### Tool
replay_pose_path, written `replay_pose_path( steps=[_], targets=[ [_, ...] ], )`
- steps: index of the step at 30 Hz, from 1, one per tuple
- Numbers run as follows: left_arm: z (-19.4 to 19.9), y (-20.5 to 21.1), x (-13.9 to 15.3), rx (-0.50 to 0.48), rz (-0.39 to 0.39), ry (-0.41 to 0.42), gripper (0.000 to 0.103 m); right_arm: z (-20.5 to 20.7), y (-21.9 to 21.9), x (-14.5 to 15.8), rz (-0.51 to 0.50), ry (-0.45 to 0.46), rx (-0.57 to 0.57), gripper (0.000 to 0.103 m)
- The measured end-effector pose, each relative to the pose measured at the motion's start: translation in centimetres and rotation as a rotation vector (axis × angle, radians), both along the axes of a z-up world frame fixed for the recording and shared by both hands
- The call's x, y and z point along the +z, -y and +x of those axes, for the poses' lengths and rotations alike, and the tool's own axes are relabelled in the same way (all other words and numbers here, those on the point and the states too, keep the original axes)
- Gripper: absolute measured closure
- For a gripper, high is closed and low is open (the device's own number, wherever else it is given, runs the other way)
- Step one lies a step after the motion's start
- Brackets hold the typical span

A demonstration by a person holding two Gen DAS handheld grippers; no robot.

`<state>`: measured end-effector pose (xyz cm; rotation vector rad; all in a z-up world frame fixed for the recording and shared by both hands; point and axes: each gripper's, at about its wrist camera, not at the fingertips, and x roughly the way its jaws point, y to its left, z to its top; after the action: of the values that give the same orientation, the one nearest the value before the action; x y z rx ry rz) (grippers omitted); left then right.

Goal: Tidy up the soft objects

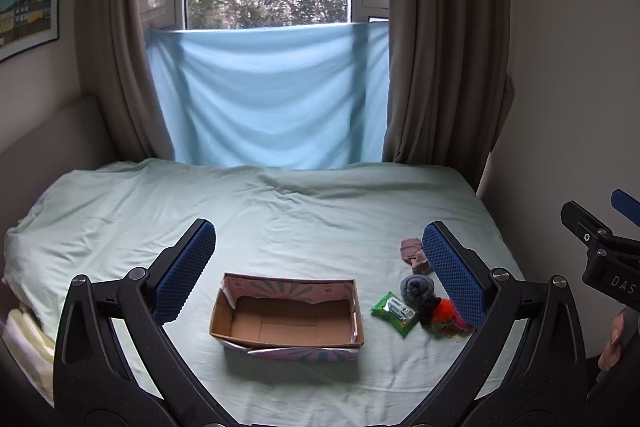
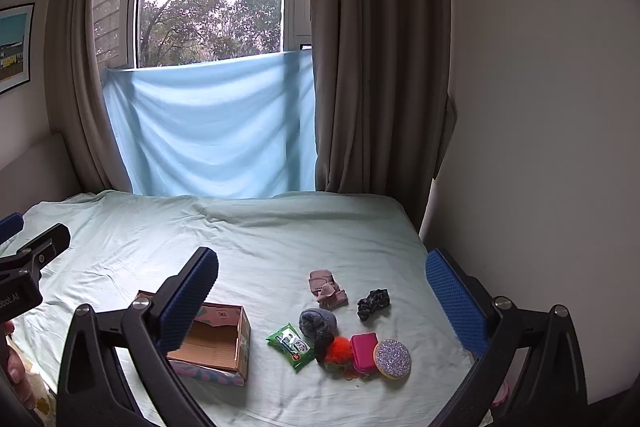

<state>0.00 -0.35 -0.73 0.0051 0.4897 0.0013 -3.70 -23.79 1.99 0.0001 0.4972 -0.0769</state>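
1. Right wrist view: the right gripper (image 2: 320, 311) hangs above the near part of the bed (image 2: 248, 247), jaws spread wide and holding nothing.
2. The soft things lie in a loose cluster on the sheet between its fingers, toward the bed's right edge: a pink sock bundle (image 2: 326, 289) farthest back, a black scrunchie (image 2: 373, 303) to its right, a rolled grey sock (image 2: 318, 323) nearer, then an orange-and-black fuzzy item (image 2: 334, 349) nearest.
3. Mixed in are a green wipes packet (image 2: 290, 345), a pink case (image 2: 364, 351) and a glittery round disc (image 2: 392, 359), the last two touching.
4. The open cardboard box (image 2: 218, 343) sits to the left of the cluster, apart from it, and looks empty.
5. Left wrist view: the left gripper (image 1: 320, 273) is likewise wide open and empty, with the box (image 1: 288, 319) straight ahead between its fingers.
6. Judgement: nothing is sorted yet. The cluster lies ahead of and below the right jaws, so the right hand is better placed to pick; the grey roll's long axis runs roughly left to right, so a front-to-back pinch should suit it.
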Motion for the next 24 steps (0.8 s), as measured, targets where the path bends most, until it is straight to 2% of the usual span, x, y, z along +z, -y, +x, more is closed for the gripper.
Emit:
replay_pose_path(
  steps=[24],
  targets=[
    [0.26, -0.24, 0.59, -0.029, -0.002, 0.007, 0.0, 0.02, -0.38, -0.07, 0.007, 0.0, -0.003, 0.0]
  ],
)
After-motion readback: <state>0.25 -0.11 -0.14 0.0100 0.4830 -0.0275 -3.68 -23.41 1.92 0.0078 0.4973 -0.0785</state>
